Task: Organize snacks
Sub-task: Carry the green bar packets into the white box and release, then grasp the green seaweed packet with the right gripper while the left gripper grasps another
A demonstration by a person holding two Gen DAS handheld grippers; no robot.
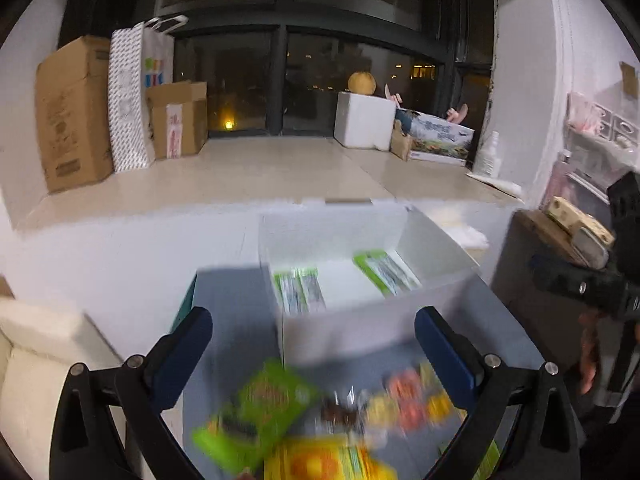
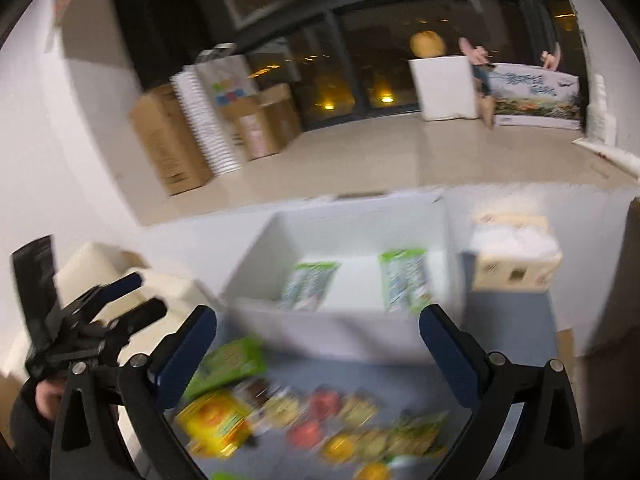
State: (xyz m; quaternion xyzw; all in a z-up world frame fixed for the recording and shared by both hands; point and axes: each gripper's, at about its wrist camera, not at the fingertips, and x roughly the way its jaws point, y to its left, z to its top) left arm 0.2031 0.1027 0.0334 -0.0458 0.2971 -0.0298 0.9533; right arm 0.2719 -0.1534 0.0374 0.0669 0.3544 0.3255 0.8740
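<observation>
Both grippers, left gripper point(image 1: 314, 344) and right gripper point(image 2: 318, 344), hang with fingers spread wide and empty, probably ready for another pick. The white box point(image 1: 304, 236) at frame centre holds two green packets point(image 1: 298, 290), laid flat and apart. Loose snacks point(image 2: 320, 420) lie blurred on the grey worktop point(image 2: 512, 316) at the lower frame, near the box.

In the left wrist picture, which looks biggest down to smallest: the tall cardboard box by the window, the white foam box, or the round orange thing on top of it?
1. Tall cardboard box
2. White foam box
3. Round orange thing

The fisheye lens bends the picture's edges, so the first gap is unsure.
</observation>
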